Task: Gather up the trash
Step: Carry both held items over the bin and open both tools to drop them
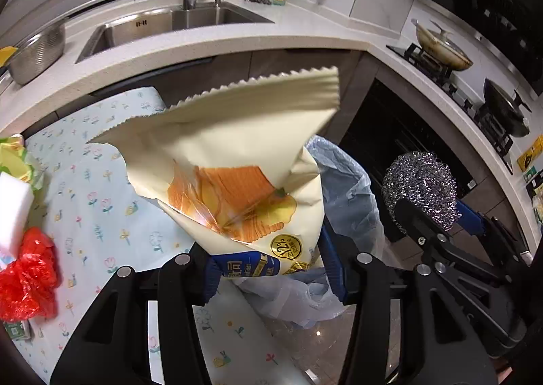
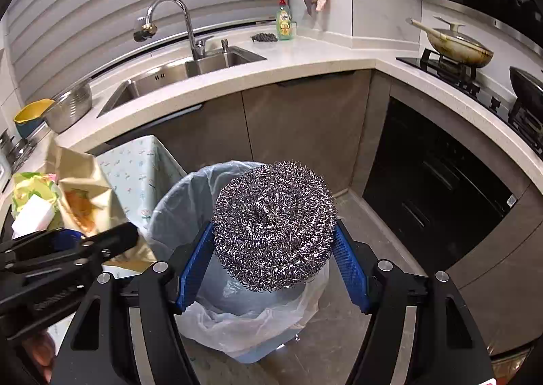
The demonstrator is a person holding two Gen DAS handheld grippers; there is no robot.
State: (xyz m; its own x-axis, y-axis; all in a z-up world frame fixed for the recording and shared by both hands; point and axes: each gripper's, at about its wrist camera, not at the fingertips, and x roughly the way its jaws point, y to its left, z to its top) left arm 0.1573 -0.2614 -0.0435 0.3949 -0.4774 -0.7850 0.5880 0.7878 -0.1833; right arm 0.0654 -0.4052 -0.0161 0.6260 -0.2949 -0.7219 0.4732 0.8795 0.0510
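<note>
Two hand-held grippers are loaded at once: the left hand-held gripper [image 1: 275,269] pinches the lower end of a cream snack bag [image 1: 234,161] between its blue pads, and the right hand-held gripper [image 2: 273,249] is closed around a steel wool scrubber [image 2: 274,225], the pads pressing its sides. Both loads hang over or beside the trash bin [image 2: 190,195], a round pale blue bin on the floor with a thin plastic liner [image 2: 237,327] folded over its rim. The scrubber sits almost squarely above the bin mouth, so that release looks straightforward: let go only once it is clearly inside the rim line. The bag is the harder of the two, I think; it is broad, light and stiff, its serrated top stands up and away from the pads, and in the left wrist view only part of the bin shows behind it. It would do well to be brought further over the opening and tipped down before the pads part, or it could catch the rim and slide onto the floor. What the bin already holds cannot be told, since the scrubber and bag cover its inside. Just beyond, on the flowered surface [image 1: 101,215], lie a red plastic bag [image 1: 27,283], a white sponge block [image 1: 13,208] and a green wrapper [image 1: 17,161], probably still to be collected. Farther back, the steel sink [image 2: 163,79] looks empty, and a metal colander [image 2: 71,106] stands beside it.
</note>
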